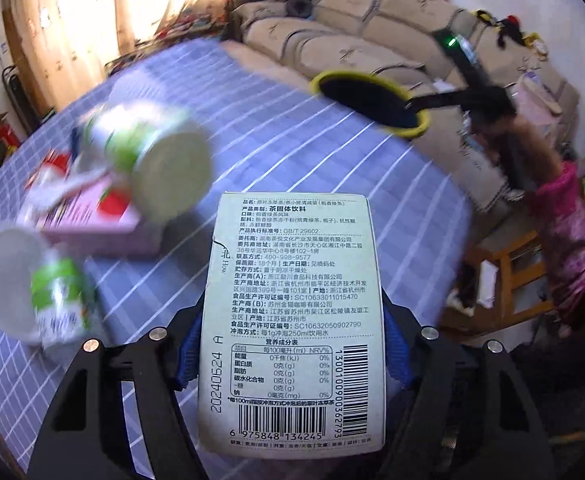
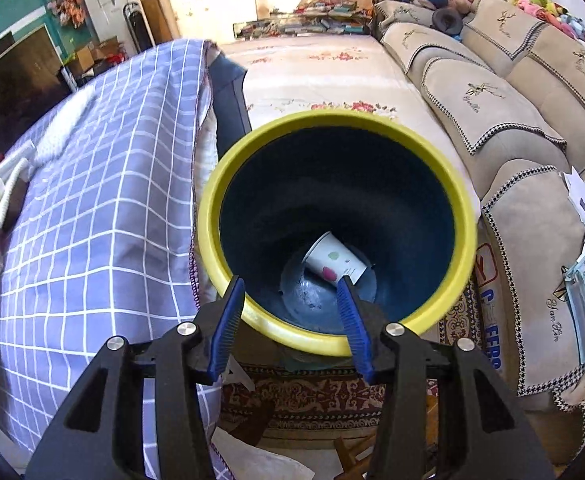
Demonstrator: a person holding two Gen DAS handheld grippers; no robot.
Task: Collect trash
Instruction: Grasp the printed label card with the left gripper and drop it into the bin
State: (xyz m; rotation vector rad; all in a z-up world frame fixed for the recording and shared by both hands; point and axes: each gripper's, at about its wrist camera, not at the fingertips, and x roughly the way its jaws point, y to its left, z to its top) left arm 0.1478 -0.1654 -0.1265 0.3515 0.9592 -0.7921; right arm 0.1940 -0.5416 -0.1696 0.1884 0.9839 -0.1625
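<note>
Left tool (image 1: 292, 344) pinches a tea box (image 1: 292, 320) over the checked worktop (image 1: 312, 160).
Right tool (image 2: 290, 320) grips the yellow-rimmed bin (image 2: 464, 216); a paper cup (image 2: 334, 260) lies inside.

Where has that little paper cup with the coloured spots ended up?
It lies on its side at the bottom of the yellow-rimmed bin: the paper cup shows in the right wrist view, just beyond the right gripper, beside the checked tablecloth.
</note>
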